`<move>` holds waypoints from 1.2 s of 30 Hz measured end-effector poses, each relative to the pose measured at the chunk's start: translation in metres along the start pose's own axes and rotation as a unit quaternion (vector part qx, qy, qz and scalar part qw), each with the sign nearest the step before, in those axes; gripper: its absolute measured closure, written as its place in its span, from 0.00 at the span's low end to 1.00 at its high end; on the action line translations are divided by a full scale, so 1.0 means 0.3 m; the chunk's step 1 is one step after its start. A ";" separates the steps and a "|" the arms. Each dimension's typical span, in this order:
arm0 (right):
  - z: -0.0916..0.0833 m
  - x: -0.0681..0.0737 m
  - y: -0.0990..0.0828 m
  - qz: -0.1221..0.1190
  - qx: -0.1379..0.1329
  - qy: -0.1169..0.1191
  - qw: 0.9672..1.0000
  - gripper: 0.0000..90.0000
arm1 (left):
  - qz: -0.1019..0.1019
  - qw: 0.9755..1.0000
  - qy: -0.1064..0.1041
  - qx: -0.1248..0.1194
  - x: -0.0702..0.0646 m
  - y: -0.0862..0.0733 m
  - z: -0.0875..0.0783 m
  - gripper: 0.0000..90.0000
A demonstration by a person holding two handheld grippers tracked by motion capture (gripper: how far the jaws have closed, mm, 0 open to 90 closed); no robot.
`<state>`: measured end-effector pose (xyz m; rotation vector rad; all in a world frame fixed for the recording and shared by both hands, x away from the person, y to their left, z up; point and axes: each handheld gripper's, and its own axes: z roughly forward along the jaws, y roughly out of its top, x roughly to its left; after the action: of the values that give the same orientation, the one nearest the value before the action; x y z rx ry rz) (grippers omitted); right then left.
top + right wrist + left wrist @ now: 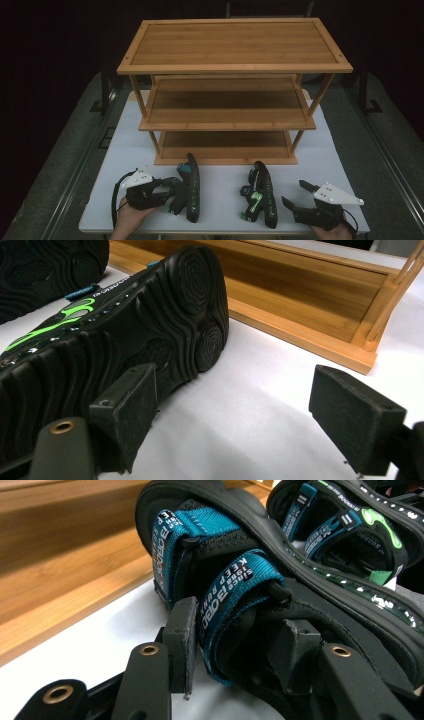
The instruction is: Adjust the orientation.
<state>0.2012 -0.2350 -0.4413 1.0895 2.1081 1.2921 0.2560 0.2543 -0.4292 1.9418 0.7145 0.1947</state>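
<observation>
High view: two sandals, two grippers, one wooden rack [235, 70] with three shelves, all on a white table [220, 187]. Nothing sits on any shelf. Lower left of frame, the left gripper [176, 195] in the person's left hand [131, 216], jaws clamped on the teal-strap sandal [192, 186], which stands on its edge just in front of the rack's bottom shelf. In the left gripper view the pads [182, 640] press the sandal [235, 595] at its teal strap, one pad each side. Center-right of the high view, the green-trim sandal [262, 195], also on edge, apart from the first. Lower right, the right gripper [295, 195], jaws spread wide, gripping nothing, just beside that sandal. In the right gripper view one pad [125, 410] sits close against the sole [140, 335]; contact cannot be told; the other pad is well clear over bare table.
</observation>
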 end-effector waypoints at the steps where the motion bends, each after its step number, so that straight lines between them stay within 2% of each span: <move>1: -0.001 0.000 0.000 0.000 -0.001 0.000 1.000 0.21 | 0.001 1.000 -0.002 -0.002 -0.002 0.003 0.002 0.64; 18: -0.011 0.004 0.006 -0.001 -0.010 -0.003 1.000 0.21 | -0.008 0.999 -0.043 -0.019 -0.007 0.047 0.044 0.63; 25: -0.013 0.005 0.008 -0.002 -0.013 -0.003 1.000 0.21 | -0.013 0.999 -0.043 -0.028 -0.010 0.058 0.062 0.61; 26: -0.013 0.005 0.008 -0.001 -0.014 -0.003 1.000 0.21 | 0.001 0.999 -0.037 -0.020 -0.028 0.066 0.083 0.61; 27: -0.013 0.005 0.008 -0.001 -0.013 -0.003 1.000 0.21 | 0.006 0.999 -0.036 -0.020 -0.036 0.071 0.092 0.61; 32: -0.019 0.005 0.008 -0.001 -0.016 -0.004 1.000 0.21 | 0.010 0.999 -0.048 -0.023 -0.061 0.084 0.137 0.59; 36: -0.024 0.001 0.008 0.004 -0.020 -0.002 1.000 0.21 | 0.013 0.998 -0.047 -0.027 -0.069 0.084 0.147 0.58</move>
<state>0.1969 -0.2381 -0.4358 1.0828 2.0690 1.3286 0.2683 0.2011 -0.4247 1.8966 0.6171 0.1371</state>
